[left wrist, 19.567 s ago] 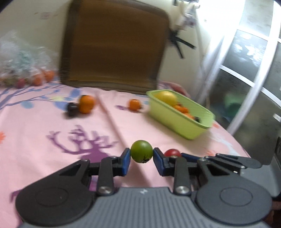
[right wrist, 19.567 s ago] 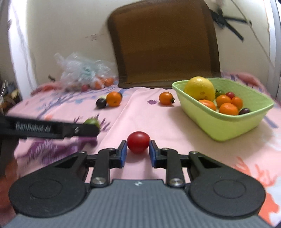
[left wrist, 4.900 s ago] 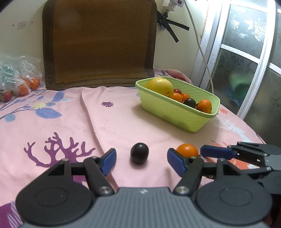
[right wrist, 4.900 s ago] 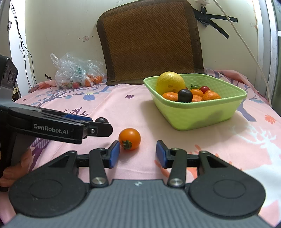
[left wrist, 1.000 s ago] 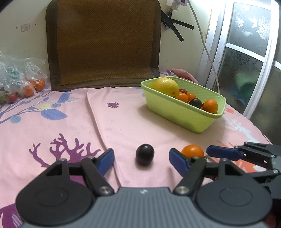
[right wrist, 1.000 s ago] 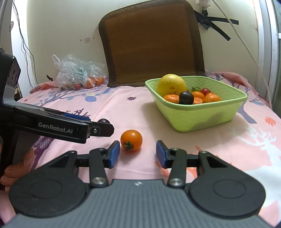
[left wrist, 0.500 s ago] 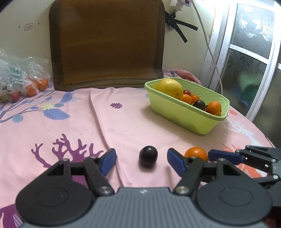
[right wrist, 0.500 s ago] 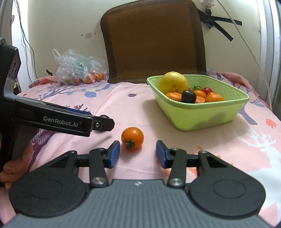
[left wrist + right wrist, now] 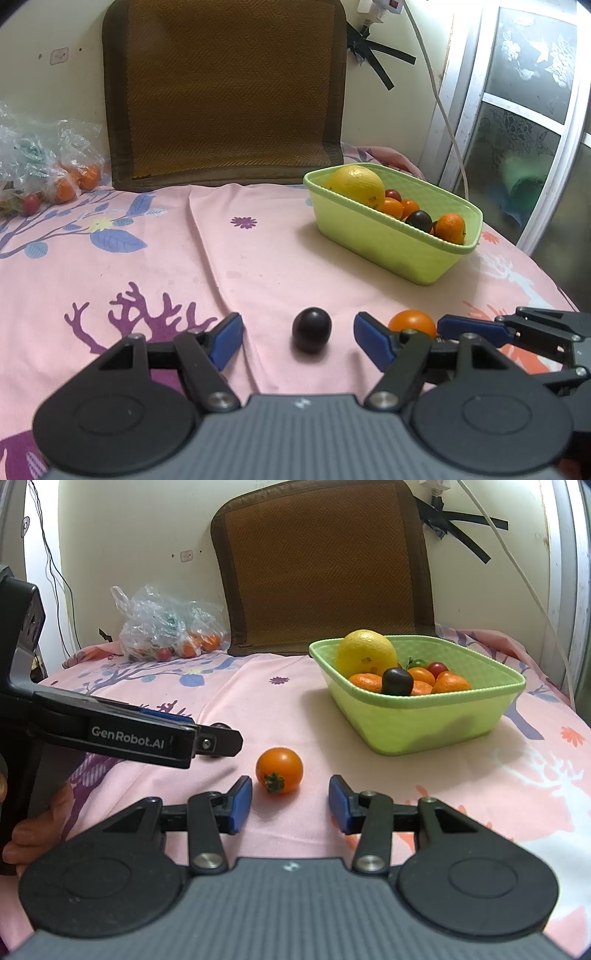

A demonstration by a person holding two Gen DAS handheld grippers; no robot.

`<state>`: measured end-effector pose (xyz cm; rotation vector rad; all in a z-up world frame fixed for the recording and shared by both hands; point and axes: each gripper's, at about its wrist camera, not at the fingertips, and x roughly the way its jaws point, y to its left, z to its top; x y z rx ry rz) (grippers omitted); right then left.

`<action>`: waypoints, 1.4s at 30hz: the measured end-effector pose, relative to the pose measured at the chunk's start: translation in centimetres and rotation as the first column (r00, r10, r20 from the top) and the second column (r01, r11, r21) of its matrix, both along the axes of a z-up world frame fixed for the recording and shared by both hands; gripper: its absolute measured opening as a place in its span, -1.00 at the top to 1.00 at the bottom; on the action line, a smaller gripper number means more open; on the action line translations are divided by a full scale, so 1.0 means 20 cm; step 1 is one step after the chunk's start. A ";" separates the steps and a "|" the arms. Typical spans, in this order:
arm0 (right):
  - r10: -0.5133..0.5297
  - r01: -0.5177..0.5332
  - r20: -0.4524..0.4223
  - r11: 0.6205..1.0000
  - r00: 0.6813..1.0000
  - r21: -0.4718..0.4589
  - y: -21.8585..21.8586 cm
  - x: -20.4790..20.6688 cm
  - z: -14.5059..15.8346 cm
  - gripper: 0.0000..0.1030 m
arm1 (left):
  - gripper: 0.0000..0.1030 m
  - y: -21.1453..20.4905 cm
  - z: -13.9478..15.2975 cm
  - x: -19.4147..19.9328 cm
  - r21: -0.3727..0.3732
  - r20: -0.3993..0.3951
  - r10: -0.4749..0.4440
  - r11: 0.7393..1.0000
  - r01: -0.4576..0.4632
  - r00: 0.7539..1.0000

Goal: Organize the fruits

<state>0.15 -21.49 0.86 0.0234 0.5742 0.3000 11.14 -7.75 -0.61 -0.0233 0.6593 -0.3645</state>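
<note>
A dark purple plum-like fruit (image 9: 311,329) lies on the pink cloth between the fingers of my open left gripper (image 9: 298,339), untouched. An orange tomato (image 9: 279,770) lies just ahead of my open right gripper (image 9: 290,805), nearer its left finger; it also shows in the left wrist view (image 9: 412,323). A green basket (image 9: 436,716) holds a yellow citrus, several orange fruits, a dark fruit and red tomatoes; it also shows in the left wrist view (image 9: 376,240). The left gripper's body (image 9: 122,731) crosses the right wrist view and hides most of the plum.
A plastic bag of fruits (image 9: 166,635) sits at the back left by the wall. A brown woven mat (image 9: 225,92) leans on the wall behind the table. The basket stands to the right, near the table's right edge and a window frame (image 9: 532,147).
In the last second both grippers shifted slightly; the basket and fruits drifted a little right in view. Both stay open. Earlier held fruits are gone from the jaws.
</note>
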 end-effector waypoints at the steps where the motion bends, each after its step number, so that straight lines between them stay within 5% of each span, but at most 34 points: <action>1: 0.000 0.000 0.000 1.000 1.000 -0.001 0.00 0.00 0.00 0.06 | -0.33 0.00 0.00 0.00 -0.001 0.000 0.000 1.000 0.000 1.000; 42: -0.004 0.004 0.005 1.000 1.000 0.011 -0.01 0.00 0.01 0.05 | -0.37 0.01 -0.01 0.01 0.000 -0.006 0.008 1.000 -0.008 1.000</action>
